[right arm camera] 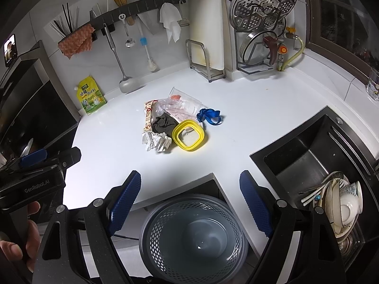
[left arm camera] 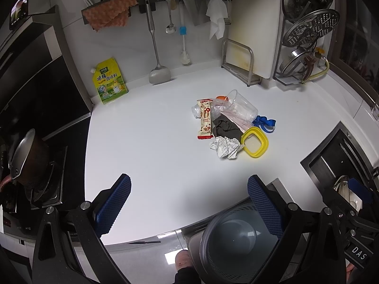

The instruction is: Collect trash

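While both hover above the counter:
Left gripper [left arm camera: 189, 203]: jaws spread, empty.
Right gripper [right arm camera: 189, 203]: jaws spread, empty.
Trash pile [left arm camera: 227, 127]: mid-counter.
Bin [right arm camera: 193, 239]: below the counter edge.

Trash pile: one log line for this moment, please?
left gripper open | right gripper open | trash pile untouched | bin empty

In the middle of the desk [left arm camera: 142, 142], one snack wrapper [left arm camera: 205, 119], one clear plastic cup [left arm camera: 241, 105], one crumpled paper [left arm camera: 226, 147], one yellow lid [left arm camera: 255, 141], one dark cloth [left arm camera: 225, 127] and one blue ribbon [left arm camera: 266, 123] are counted; below its front edge, one perforated bin [right arm camera: 193, 234].
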